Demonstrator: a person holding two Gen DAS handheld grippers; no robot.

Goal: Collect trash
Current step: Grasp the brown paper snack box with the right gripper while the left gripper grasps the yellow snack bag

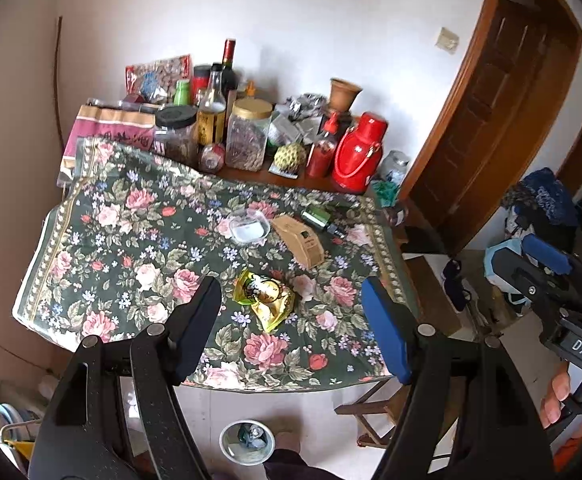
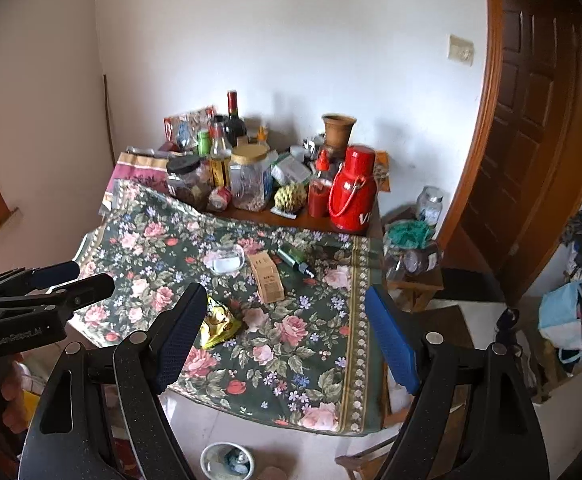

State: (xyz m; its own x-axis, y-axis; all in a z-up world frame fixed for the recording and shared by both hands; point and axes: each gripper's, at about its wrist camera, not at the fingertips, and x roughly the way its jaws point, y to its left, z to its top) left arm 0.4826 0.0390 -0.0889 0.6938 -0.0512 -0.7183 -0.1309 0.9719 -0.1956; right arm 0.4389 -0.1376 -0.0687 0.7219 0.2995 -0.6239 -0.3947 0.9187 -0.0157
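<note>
On the floral tablecloth [image 1: 131, 240] lie a crumpled yellow-green snack wrapper [image 1: 265, 296], a brown cardboard box [image 1: 299, 240], a clear plastic lid [image 1: 249, 226] and a small green bottle [image 1: 321, 218] on its side. My left gripper [image 1: 291, 316] is open and empty, above the table with the wrapper between its fingers in view. My right gripper [image 2: 287, 328] is open and empty, above the table's front right; the wrapper [image 2: 217, 322] shows beside its left finger, with the box [image 2: 267, 282] and bottle [image 2: 297, 260] beyond. A trash bin [image 1: 247, 442] stands on the floor under the table's front edge.
Jars, bottles, a red thermos [image 1: 357, 154] and a clay pot [image 1: 343, 94] crowd the table's back by the wall. A wooden door [image 1: 503, 92] is to the right. A wooden stool [image 1: 375, 408] and piled bags [image 2: 571, 320] stand on the floor at right.
</note>
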